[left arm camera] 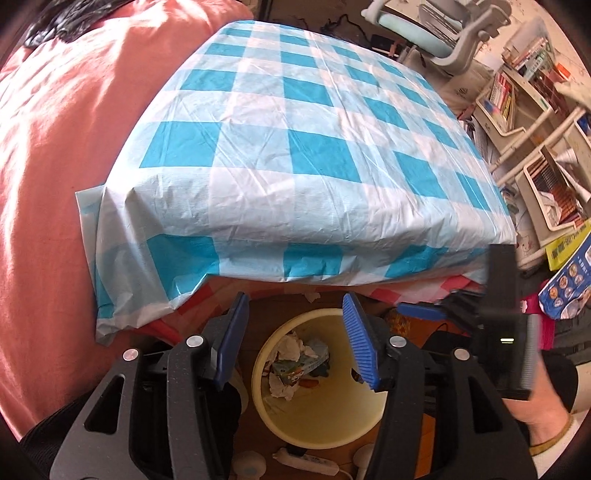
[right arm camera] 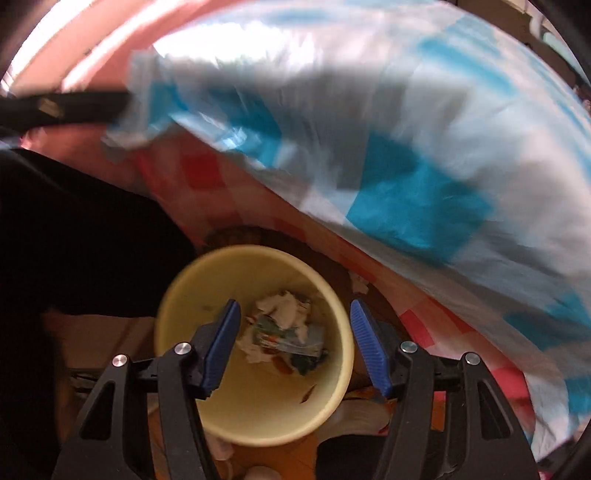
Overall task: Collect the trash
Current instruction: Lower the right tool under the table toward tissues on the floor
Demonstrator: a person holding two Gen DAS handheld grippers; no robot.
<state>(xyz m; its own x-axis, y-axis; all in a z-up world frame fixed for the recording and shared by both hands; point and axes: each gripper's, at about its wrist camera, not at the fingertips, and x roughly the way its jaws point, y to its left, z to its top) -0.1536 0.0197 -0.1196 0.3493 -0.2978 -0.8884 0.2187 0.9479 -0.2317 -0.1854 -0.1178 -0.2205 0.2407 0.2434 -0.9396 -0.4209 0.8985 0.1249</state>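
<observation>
A pale yellow bin [left arm camera: 334, 402] stands on the floor just below the table's edge. Inside lie crumpled white tissues and small printed cartons [left arm camera: 297, 356]. My left gripper [left arm camera: 294, 299] points down over the bin, open, with nothing between its blue pads. At the right of that view the other gripper's black housing [left arm camera: 504, 295] shows, held by a hand [left arm camera: 546, 417]. In the blurred right wrist view my right gripper [right arm camera: 294, 304] hangs open and empty over the same bin [right arm camera: 258, 252], with the trash [right arm camera: 284, 325] directly below.
A table under a blue-and-white checked cloth [left arm camera: 295, 147] overhangs the bin's far side. A pink bedcover [left arm camera: 55, 184] fills the left. A white power strip [left arm camera: 306, 461] lies on the floor near the bin. Shelves of books [left arm camera: 517, 103] and a chair [left arm camera: 424, 29] stand at the right.
</observation>
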